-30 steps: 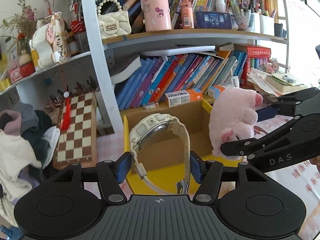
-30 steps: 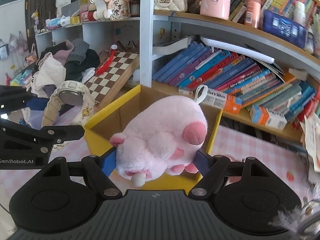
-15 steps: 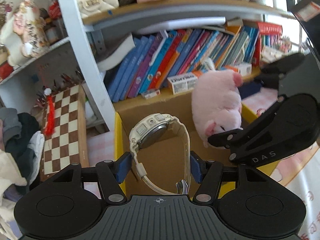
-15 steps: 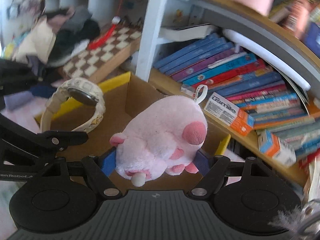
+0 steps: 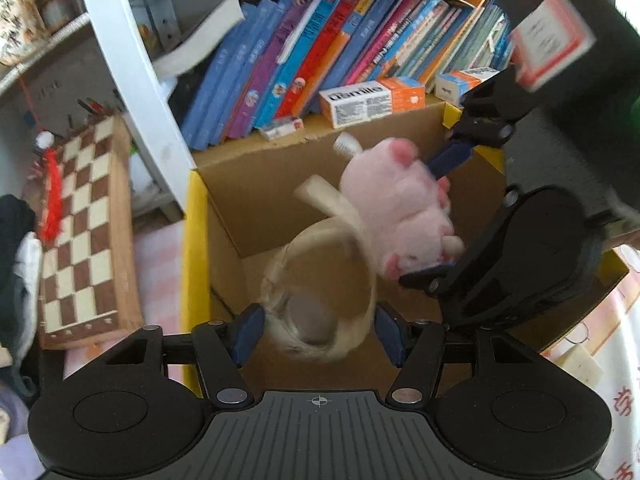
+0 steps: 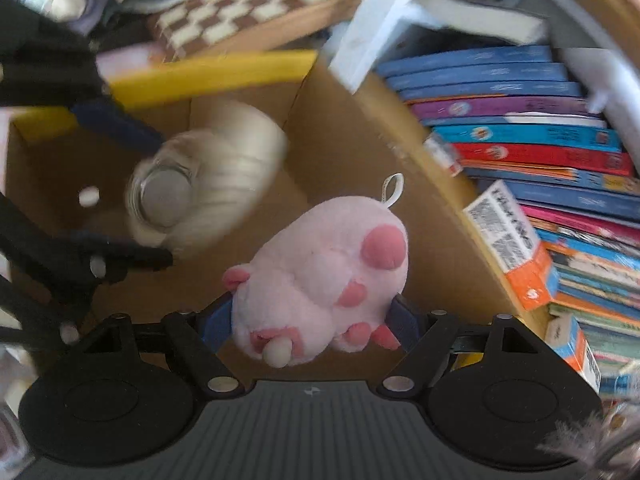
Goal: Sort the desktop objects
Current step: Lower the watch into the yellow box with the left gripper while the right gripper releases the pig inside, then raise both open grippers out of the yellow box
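Observation:
A cream wristwatch (image 5: 320, 292) sits between the fingers of my left gripper (image 5: 318, 330), blurred with motion, over the open cardboard box (image 5: 248, 216). The pads look slightly apart from it, so I cannot tell whether they grip it. It also shows in the right wrist view (image 6: 200, 184). My right gripper (image 6: 316, 322) is shut on a pink plush toy (image 6: 324, 280) and holds it over the same box (image 6: 340, 148). The plush shows in the left wrist view (image 5: 400, 208) just right of the watch.
The box has yellow rims (image 5: 194, 264) and stands against a bookshelf of leaning books (image 5: 320, 48). A small orange-and-white carton (image 5: 370, 98) lies behind it. A folded chessboard (image 5: 80, 232) leans at the left. A white shelf post (image 5: 132, 64) rises behind the box.
Both grippers have tilted down over the box and moved closer together. The watch has turned face down and blurs between the left fingers. The plush stays gripped.

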`<state>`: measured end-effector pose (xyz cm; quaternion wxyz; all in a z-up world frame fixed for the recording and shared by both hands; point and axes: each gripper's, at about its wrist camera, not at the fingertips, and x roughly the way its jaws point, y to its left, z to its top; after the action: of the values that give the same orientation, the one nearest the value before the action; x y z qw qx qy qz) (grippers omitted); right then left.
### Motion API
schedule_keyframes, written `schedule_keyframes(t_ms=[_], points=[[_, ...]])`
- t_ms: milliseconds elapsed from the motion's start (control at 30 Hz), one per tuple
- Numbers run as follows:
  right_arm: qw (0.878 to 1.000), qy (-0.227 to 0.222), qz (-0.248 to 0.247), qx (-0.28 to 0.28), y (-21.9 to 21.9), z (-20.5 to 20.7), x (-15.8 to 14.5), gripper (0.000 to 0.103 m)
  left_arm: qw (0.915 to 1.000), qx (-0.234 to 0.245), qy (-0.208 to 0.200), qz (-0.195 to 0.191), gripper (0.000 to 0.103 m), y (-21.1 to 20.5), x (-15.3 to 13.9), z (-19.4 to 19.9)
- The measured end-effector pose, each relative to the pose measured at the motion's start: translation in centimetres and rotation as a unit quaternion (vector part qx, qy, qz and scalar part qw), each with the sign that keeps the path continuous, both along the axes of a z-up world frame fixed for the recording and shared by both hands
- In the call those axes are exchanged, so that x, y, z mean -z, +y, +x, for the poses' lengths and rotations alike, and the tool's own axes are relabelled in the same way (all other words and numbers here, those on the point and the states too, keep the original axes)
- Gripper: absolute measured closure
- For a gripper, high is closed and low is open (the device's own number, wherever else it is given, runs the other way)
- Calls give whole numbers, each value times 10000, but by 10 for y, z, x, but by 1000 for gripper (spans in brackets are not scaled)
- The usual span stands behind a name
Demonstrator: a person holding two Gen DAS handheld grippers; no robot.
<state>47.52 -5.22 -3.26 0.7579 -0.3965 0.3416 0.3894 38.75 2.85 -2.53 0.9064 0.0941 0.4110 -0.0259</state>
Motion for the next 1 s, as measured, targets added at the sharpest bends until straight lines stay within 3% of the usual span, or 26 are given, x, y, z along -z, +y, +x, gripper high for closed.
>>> schedule_keyframes(t_ms=[133,333,467,567,767,1000], points=[[9993,192,-262,-210,7,4,10,29,10000,30,58,29,57,-2,2,2],[9990,261,-262,-261,10,8,11,26,9999,8,88,127,57,-4,6,4],[9996,144,-144,-204,9,6,8,19,9998,-60,-2,192,50,-3,3,3],[9999,-28,-8,-138,7,2,3,16,9995,-109,-175,253,37,-2,-5,-4],[9989,-382,272,22,-6,-14,-18,12,9975,-149,-616,307,22,-3,-27,-22],[9948,-669,709,303,-29,-38,-58,11,9930,-229,-1140,216,16,-2,-57,-51]])
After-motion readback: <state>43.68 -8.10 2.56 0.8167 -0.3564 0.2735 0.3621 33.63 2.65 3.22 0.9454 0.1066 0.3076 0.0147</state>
